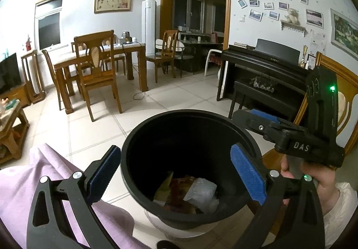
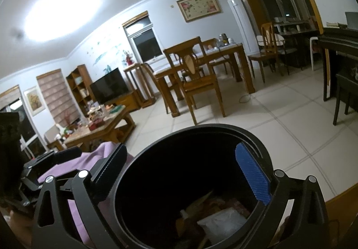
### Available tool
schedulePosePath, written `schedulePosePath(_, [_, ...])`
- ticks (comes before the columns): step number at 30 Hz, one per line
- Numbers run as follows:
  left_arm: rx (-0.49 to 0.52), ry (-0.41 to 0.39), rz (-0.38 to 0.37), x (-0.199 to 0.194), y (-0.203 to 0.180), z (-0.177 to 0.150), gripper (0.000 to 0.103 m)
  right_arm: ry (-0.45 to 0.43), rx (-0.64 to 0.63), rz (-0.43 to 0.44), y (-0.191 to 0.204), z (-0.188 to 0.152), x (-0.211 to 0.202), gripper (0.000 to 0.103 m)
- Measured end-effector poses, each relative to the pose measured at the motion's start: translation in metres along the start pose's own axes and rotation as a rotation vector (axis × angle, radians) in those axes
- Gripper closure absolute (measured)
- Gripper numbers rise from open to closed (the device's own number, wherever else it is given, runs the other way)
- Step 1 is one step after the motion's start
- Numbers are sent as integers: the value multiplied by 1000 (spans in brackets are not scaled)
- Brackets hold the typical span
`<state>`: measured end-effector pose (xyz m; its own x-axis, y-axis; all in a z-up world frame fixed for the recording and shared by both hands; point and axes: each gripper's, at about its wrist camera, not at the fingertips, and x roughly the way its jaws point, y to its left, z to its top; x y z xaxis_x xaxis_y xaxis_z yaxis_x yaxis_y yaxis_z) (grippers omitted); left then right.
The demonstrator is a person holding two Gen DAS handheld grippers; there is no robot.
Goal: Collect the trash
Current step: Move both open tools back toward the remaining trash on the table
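Note:
A black-rimmed trash bin (image 1: 179,112) stands on the tiled floor right under both grippers. Inside it lie a clear plastic wrapper (image 1: 201,195), a brownish wrapper (image 1: 181,184) and a greenish scrap (image 1: 164,186). My left gripper (image 1: 176,172) hangs open over the bin's mouth, blue pads wide apart and nothing between them. In the right wrist view the bin (image 2: 201,128) fills the lower middle, with the clear wrapper (image 2: 221,220) at its bottom. My right gripper (image 2: 182,175) is also open and empty above it. One of its fingers (image 1: 263,115) reaches over the bin's right rim, held by a hand (image 1: 317,179).
A purple cloth (image 1: 33,181) lies left of the bin. A wooden dining table with chairs (image 1: 98,63) stands across the tiled floor (image 1: 179,92). A black piano and bench (image 1: 264,74) are on the right, and a cluttered coffee table (image 2: 100,123) on the left.

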<state>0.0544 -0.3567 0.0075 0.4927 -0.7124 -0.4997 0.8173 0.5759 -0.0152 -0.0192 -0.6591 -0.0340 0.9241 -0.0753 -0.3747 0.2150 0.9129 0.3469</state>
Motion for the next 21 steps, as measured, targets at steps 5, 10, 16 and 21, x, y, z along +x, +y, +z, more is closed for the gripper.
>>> schedulePosePath(5, [3,-13,14,-13,5,-3,6,12,-8,6,11,1,1,6])
schedulePosePath(10, [-4,-23,28,-28,15,-7,6,28,-39,16,33,0,3,6])
schedulePosePath(16, [-32,7,101,-55,43,-25,6,77,-106,78,71,-6,14,6])
schedulePosePath(21, [-126,57,196,-87,93,-55,6,213,-263,214,134,-25,39,6])
